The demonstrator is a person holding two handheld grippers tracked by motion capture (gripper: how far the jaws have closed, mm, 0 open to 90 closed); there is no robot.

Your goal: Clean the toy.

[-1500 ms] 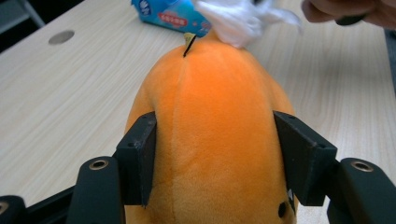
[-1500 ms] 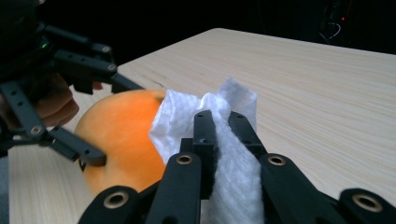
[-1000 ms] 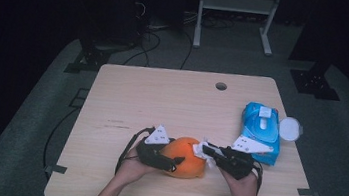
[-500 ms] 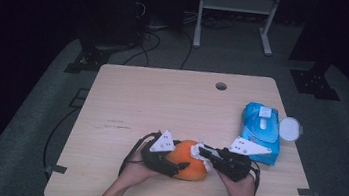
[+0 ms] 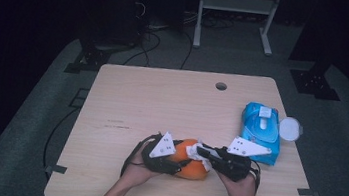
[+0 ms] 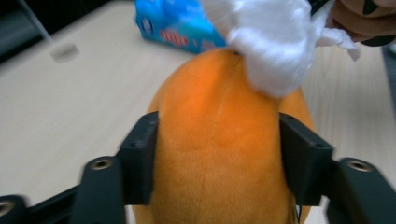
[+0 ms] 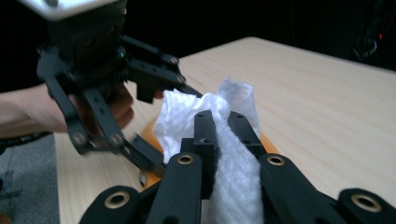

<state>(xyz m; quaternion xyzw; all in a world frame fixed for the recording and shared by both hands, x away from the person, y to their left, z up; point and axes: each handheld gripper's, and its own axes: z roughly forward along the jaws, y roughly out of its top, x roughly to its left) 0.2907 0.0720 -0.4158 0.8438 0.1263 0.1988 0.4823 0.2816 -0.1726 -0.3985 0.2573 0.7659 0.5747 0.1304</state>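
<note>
A: In the high view, where is the work?

B: Near the front edge of the table (image 5: 127, 97), about its middle. The orange toy (image 5: 192, 166) lies between the two hands. The left gripper (image 5: 168, 164) comes at it from the left, the right gripper (image 5: 202, 153) from the right with a white wipe (image 5: 195, 149) on top of the toy. The blue pack (image 5: 260, 133) lies near the right edge, well apart.

A: And the left gripper view?

B: The two black jaws press on both flanks of the toy (image 6: 219, 149). They have just been closing, with the toy between them, so it is clamped. The wipe (image 6: 271, 42) touches the far top of it.

A: The right gripper view?

B: The jaws are together on the wipe (image 7: 229, 154), which stands out in front of them, over the orange surface.

A: How to wipe well, then?

B: I think the left grip should be firm but not squeeze the soft body too much. The right one should rub in short strokes, keeping the wipe flat on the fur, and away from the left jaws.
</note>
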